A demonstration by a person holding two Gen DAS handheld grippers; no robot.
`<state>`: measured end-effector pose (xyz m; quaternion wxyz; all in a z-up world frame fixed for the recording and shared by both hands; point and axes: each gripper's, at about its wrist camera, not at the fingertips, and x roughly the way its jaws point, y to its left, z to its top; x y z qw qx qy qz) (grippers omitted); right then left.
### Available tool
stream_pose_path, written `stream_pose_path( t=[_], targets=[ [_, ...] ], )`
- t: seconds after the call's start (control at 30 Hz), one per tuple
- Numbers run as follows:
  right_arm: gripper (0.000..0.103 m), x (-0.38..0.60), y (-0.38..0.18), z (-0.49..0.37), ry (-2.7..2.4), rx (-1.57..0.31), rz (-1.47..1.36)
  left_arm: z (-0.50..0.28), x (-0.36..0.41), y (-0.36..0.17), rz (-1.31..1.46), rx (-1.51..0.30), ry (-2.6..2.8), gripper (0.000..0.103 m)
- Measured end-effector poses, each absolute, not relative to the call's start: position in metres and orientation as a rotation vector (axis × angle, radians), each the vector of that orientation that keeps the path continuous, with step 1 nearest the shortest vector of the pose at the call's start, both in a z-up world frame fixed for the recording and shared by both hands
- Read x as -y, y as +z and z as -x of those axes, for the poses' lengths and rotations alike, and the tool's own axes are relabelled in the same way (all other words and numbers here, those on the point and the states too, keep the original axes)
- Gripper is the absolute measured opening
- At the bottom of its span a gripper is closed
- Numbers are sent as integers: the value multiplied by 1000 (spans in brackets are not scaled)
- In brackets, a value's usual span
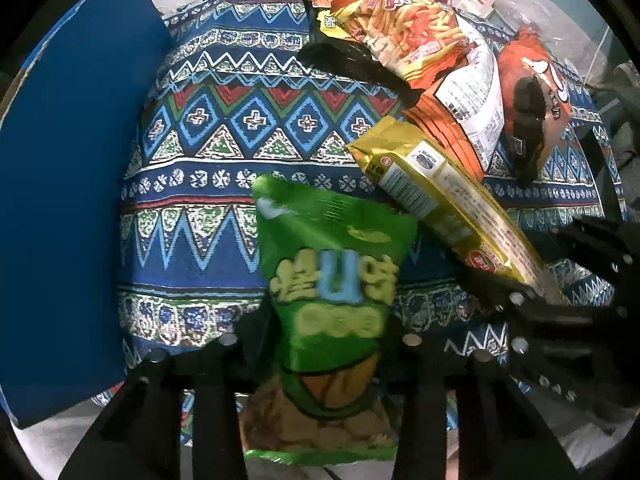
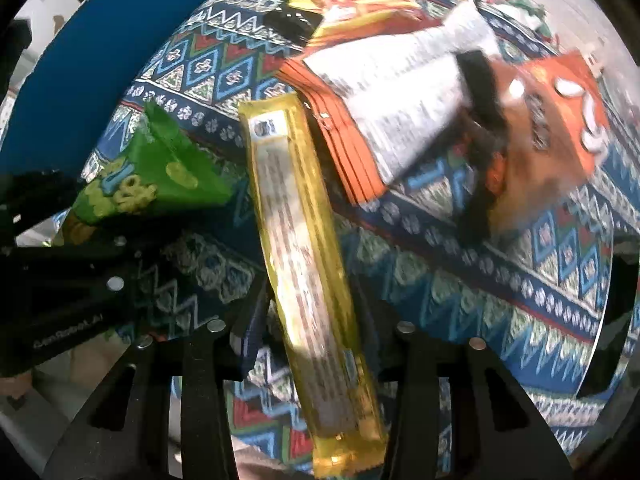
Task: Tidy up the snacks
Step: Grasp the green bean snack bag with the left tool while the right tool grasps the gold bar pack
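Observation:
My left gripper [image 1: 320, 344] is shut on a green snack bag [image 1: 328, 280], held above the patterned cloth. My right gripper [image 2: 312, 332] is shut on a long gold snack packet [image 2: 300, 248]. The gold packet also shows in the left wrist view [image 1: 448, 196], with the right gripper [image 1: 532, 300] at its lower end. The green bag shows in the right wrist view [image 2: 160, 176] at the left, beside the left gripper [image 2: 60, 288]. A pile of snacks lies beyond: an orange fries bag [image 1: 408, 28], a black bag [image 1: 352, 60], an orange-and-white packet [image 1: 468, 116] and a brown-orange bag [image 1: 532, 108].
A blue patterned cloth [image 1: 224, 128] covers the table. A flat blue board [image 1: 68, 184] stands at the left, also in the right wrist view [image 2: 100, 60]. The pile also shows in the right wrist view, with the orange-and-white packet [image 2: 400, 100] behind the gold packet.

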<state>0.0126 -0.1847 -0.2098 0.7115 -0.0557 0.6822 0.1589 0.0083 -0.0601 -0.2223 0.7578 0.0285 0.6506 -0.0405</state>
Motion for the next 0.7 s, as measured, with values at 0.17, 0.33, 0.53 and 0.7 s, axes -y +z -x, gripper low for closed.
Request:
stream_pose_path(
  t=[0.17, 0.33, 0.53, 0.7],
  targets=[
    [44, 170, -216, -30, 362, -1490, 149, -7, 52, -223, -55, -1409, -108, 32],
    [33, 151, -209, -41, 358, -1465, 185, -7, 39, -219, -56, -1394, -111, 29],
    [32, 147, -187, -43, 360, -1428, 136, -5, 33, -191, -102, -1316, -114, 28],
    [32, 153, -168, -41, 356, -1382, 93, -2, 35, -169, -140, -1249, -116, 28]
  ],
)
